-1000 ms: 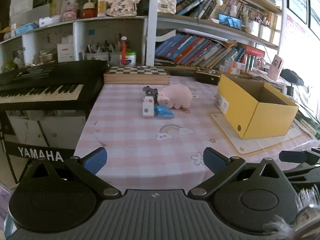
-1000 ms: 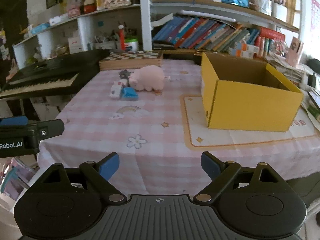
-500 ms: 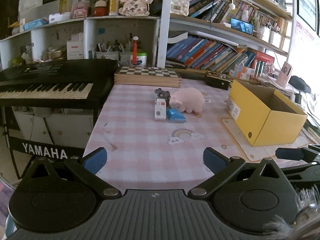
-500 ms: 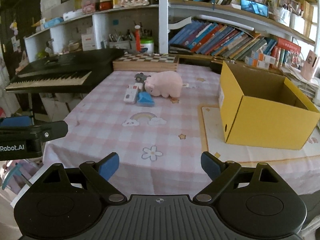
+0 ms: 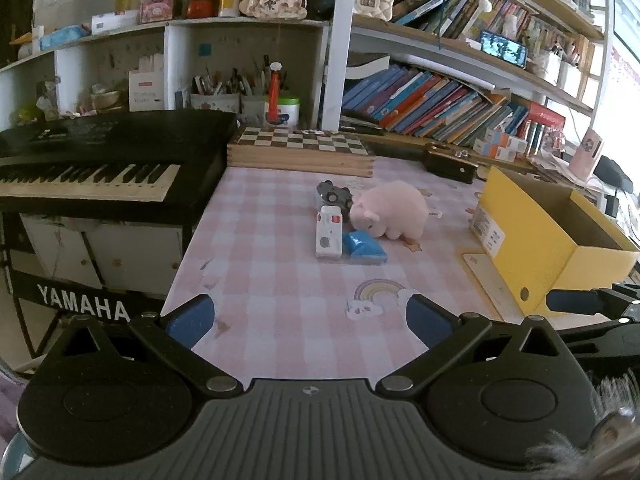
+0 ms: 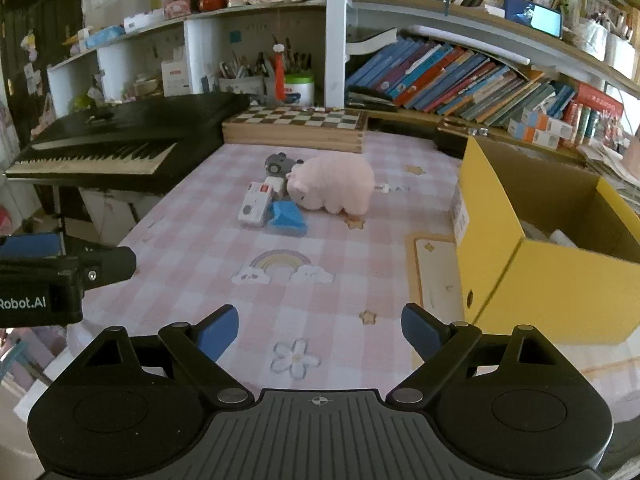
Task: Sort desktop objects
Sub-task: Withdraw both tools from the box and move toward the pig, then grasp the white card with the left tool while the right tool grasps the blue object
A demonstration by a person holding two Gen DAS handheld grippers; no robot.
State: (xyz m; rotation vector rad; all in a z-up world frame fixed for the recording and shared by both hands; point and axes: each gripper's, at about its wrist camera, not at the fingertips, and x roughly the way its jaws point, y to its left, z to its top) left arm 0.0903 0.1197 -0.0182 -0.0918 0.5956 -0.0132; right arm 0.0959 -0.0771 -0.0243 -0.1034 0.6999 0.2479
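A pink plush pig (image 5: 390, 209) (image 6: 334, 188) lies mid-table. Beside it lie a white box (image 5: 329, 232) (image 6: 256, 203), a blue packet (image 5: 365, 244) (image 6: 286, 218) and a small grey toy (image 5: 334, 195) (image 6: 280, 162). An open yellow cardboard box (image 5: 536, 236) (image 6: 552, 248) stands on a mat at the right. My left gripper (image 5: 310, 320) is open and empty over the table's near edge. My right gripper (image 6: 320, 330) is open and empty, nearer the yellow box. Each gripper shows at the edge of the other's view.
The table has a pink checked cloth (image 5: 288, 292). A black Yamaha keyboard (image 5: 100, 160) stands at the left. A wooden chessboard box (image 5: 300, 148) lies at the back. A shelf of books (image 5: 440, 104) and pen pots is behind.
Both grippers have moved forward toward the table; the objects appear larger and closer. Both stay open and nothing on the table has moved.
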